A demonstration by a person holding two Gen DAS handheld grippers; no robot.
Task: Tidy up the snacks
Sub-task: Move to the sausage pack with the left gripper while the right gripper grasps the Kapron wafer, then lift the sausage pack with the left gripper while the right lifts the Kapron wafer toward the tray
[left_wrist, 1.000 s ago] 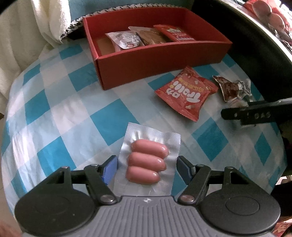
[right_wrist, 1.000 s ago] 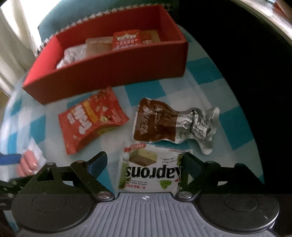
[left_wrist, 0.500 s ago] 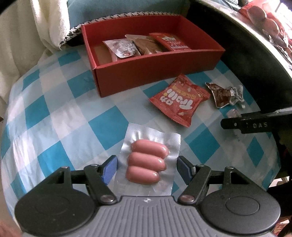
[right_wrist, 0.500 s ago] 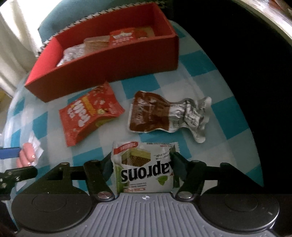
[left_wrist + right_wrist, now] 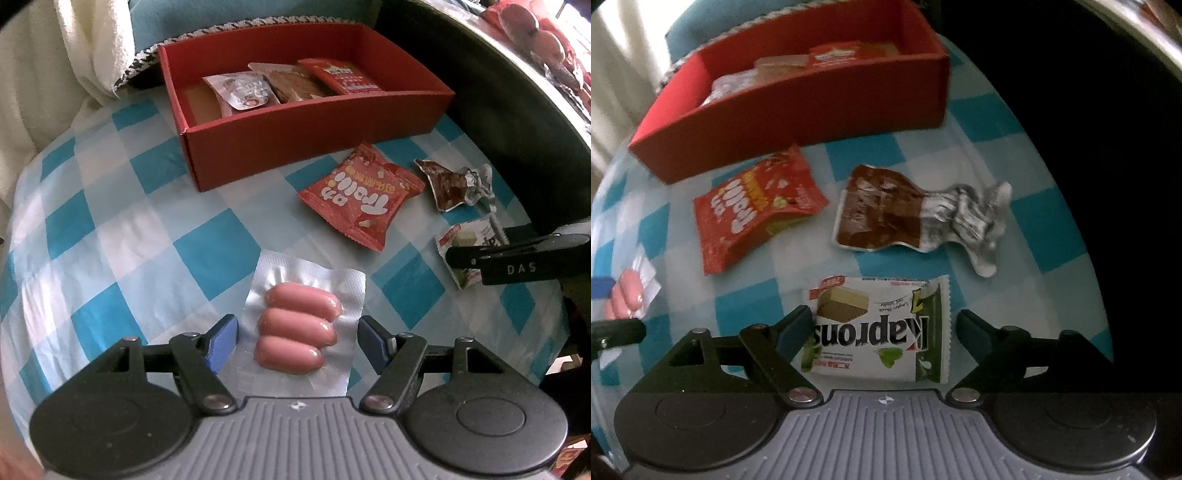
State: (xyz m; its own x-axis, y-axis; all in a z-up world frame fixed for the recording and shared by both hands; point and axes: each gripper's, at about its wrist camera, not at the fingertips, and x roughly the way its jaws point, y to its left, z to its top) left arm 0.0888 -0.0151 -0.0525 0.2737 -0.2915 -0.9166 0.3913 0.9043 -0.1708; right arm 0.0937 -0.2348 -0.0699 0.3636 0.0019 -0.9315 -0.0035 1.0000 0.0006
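Note:
A red box (image 5: 317,122) at the back of the checked table holds several snack packs; it also shows in the right wrist view (image 5: 798,99). My left gripper (image 5: 297,341) is open around a clear pack of three pink sausages (image 5: 297,328). The sausage pack lies on the cloth. My right gripper (image 5: 882,332) is open around a white and green Kaprons wafer pack (image 5: 882,328), its left finger touching the pack's edge. A red Trolli bag (image 5: 364,195) and a brown foil pouch (image 5: 454,182) lie between the box and the grippers.
The table's right edge drops into dark space (image 5: 1108,147). A white towel (image 5: 88,48) and a teal cushion (image 5: 229,11) sit behind the box. The right gripper's finger (image 5: 517,258) shows at the right of the left wrist view.
My right gripper closed in on the wafer pack half a second ago and has opened wider again. The left gripper stays open around the sausage pack; both views have drawn back a little.

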